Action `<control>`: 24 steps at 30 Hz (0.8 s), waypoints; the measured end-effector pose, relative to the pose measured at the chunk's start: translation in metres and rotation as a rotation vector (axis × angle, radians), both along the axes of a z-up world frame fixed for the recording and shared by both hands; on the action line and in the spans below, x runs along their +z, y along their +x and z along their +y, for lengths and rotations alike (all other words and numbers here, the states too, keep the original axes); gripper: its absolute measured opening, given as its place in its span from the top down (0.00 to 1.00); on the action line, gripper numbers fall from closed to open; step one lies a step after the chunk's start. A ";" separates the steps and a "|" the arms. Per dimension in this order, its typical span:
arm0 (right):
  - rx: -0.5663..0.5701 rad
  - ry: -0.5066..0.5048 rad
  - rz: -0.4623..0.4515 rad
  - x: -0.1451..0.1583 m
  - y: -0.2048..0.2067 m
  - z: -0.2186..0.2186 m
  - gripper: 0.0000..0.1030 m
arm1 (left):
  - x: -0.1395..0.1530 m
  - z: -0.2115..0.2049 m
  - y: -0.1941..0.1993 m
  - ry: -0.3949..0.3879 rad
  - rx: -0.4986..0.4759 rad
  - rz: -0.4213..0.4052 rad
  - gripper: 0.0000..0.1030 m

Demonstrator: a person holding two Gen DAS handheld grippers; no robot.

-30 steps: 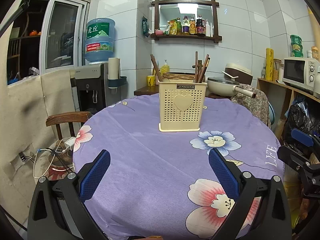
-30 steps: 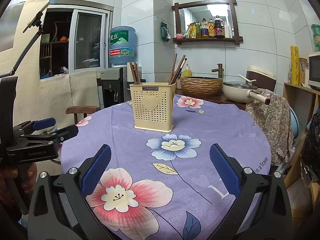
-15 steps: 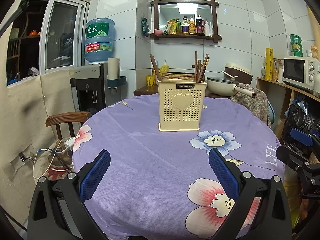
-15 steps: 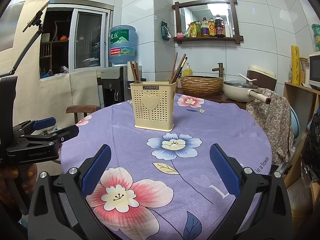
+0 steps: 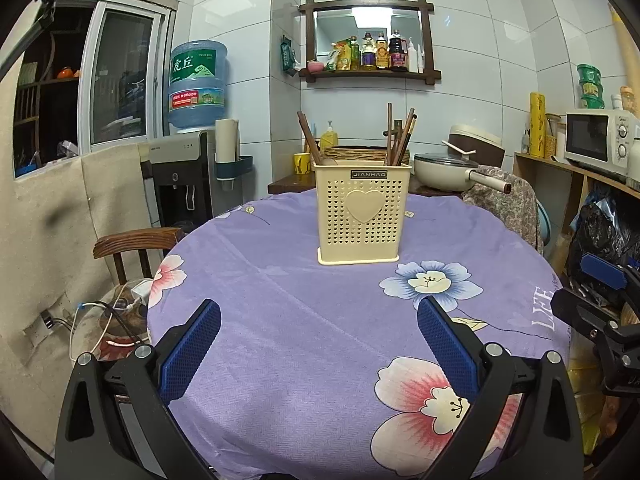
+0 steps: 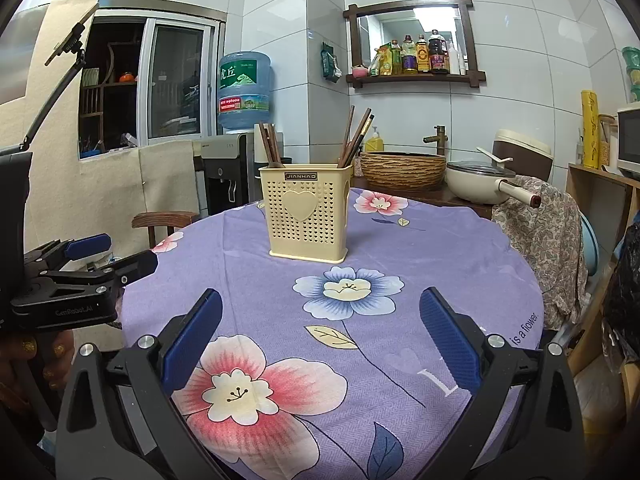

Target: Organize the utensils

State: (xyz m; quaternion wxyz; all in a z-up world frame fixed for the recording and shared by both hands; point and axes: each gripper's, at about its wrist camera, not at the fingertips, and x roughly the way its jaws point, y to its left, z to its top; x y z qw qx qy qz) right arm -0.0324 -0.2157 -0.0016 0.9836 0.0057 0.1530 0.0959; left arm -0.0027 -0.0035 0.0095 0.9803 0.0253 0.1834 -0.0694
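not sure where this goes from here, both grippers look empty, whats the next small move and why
Probably nothing more than easing both back. The left gripper and right gripper are open and empty, every utensil in view stands in the holder, and no loose one shows on the tablecloth.

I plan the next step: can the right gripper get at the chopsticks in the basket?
Probably yes. The right gripper is open, and only bare tablecloth lies before the basket; the chopsticks stick out above its rim.
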 end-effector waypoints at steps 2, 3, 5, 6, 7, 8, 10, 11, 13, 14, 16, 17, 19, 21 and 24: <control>0.000 0.000 0.001 0.000 0.000 0.000 0.06 | 0.000 0.001 0.000 -0.006 -0.001 0.000 0.06; 0.001 0.000 0.002 0.000 0.000 0.000 0.06 | 0.001 0.002 0.000 -0.007 -0.002 0.001 0.06; 0.001 -0.001 0.000 0.001 0.000 0.000 0.06 | 0.001 0.002 0.000 -0.004 -0.003 0.002 0.06; 0.002 0.001 0.001 0.000 0.000 0.000 0.06 | 0.001 0.002 0.000 -0.004 -0.003 0.002 0.06; 0.002 0.002 0.001 0.001 0.000 0.000 0.06 | 0.001 0.002 0.000 -0.005 -0.003 0.002 0.06; 0.001 0.000 0.001 0.000 0.000 0.000 0.06 | 0.001 0.002 0.000 -0.006 -0.004 0.002 0.06; 0.001 0.000 0.001 0.000 0.000 0.000 0.06 | 0.001 0.002 0.000 -0.008 -0.004 0.003 0.06; 0.002 0.000 0.002 0.000 0.000 0.000 0.06 | 0.001 0.002 0.000 -0.007 -0.003 0.003 0.06; 0.002 0.000 0.002 0.001 0.000 0.000 0.06 | 0.001 0.002 0.000 -0.007 -0.003 0.003 0.06; 0.002 0.000 0.002 0.001 0.000 0.000 0.06 | 0.001 0.002 0.000 -0.008 -0.003 0.003 0.06; 0.002 0.000 0.002 0.001 0.000 0.000 0.06 | 0.001 0.001 -0.001 -0.008 -0.004 0.003 0.06; 0.002 0.001 0.002 0.001 0.000 0.000 0.06 | 0.001 0.001 -0.001 -0.007 -0.004 0.002 0.06; 0.001 0.001 0.003 0.001 0.000 0.000 0.06 | 0.001 0.001 -0.001 -0.005 -0.004 0.001 0.06; 0.002 0.001 0.002 0.001 0.000 0.000 0.06 | 0.001 0.001 0.000 -0.007 -0.005 0.003 0.06; 0.002 0.000 0.002 0.001 0.000 0.000 0.06 | 0.001 0.001 -0.001 -0.008 -0.003 0.003 0.06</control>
